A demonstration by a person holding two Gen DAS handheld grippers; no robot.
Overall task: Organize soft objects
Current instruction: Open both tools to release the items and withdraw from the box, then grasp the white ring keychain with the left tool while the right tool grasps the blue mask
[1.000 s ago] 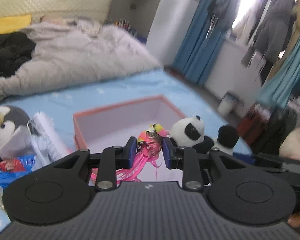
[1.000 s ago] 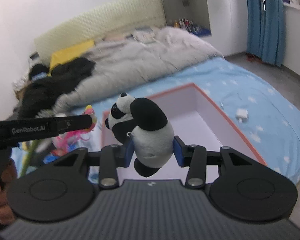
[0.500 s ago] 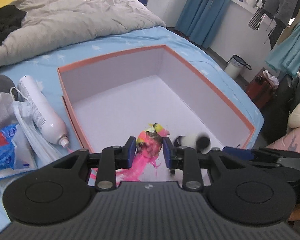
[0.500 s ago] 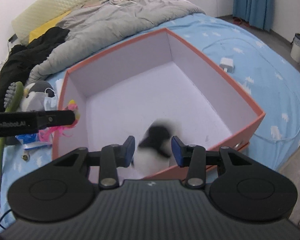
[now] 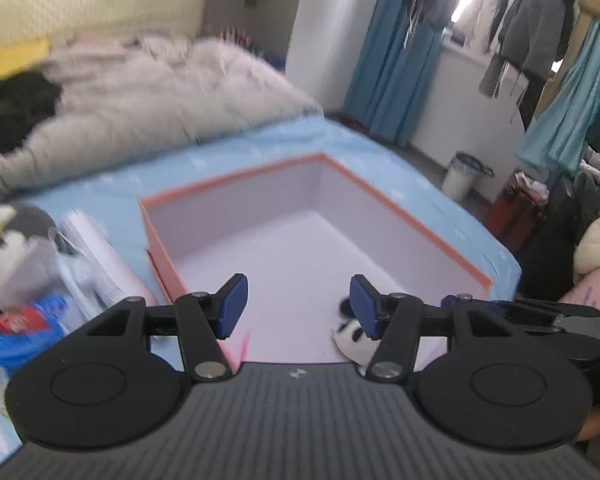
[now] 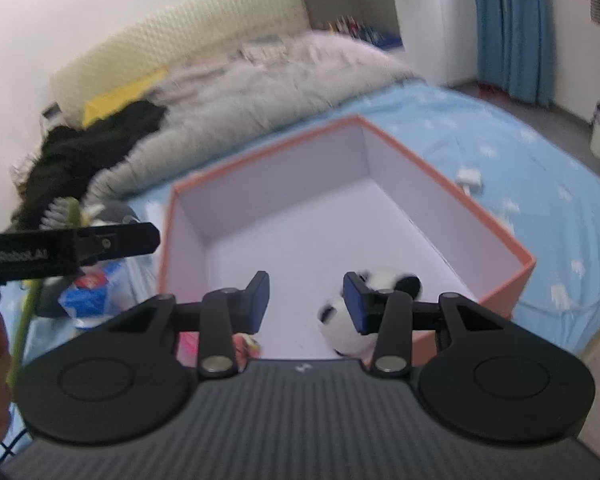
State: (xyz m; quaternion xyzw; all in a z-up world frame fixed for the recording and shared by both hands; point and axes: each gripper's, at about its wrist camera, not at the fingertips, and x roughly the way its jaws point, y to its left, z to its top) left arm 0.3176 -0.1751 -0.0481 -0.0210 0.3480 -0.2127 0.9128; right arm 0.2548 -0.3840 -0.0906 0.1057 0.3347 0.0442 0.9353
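An orange box (image 5: 420, 224) with a white inside stands on the blue bed sheet. In the left wrist view my left gripper (image 5: 298, 306) hangs over the box's near end, its jaws opening with nothing between them. Only a pink strip of the feathered toy (image 5: 243, 345) shows under its left finger. The panda plush (image 5: 350, 336) lies on the box floor by the right finger. In the right wrist view my right gripper (image 6: 306, 302) stands open over the same end; the panda (image 6: 336, 320) lies below, partly behind its right finger, and the pink toy (image 6: 188, 342) peeks out under the left one.
Left of the box lie a penguin plush (image 5: 16, 248), a white bottle (image 5: 96, 264) and a blue packet (image 5: 28, 320). A grey duvet (image 5: 140, 96) covers the bed's far end. A white charger (image 6: 470, 178) lies right of the box. A bin (image 5: 462, 176) stands on the floor.
Both toys have left the grippers and now lie in the box. The left jaws have spread wide. Both views have tilted back up from the box.
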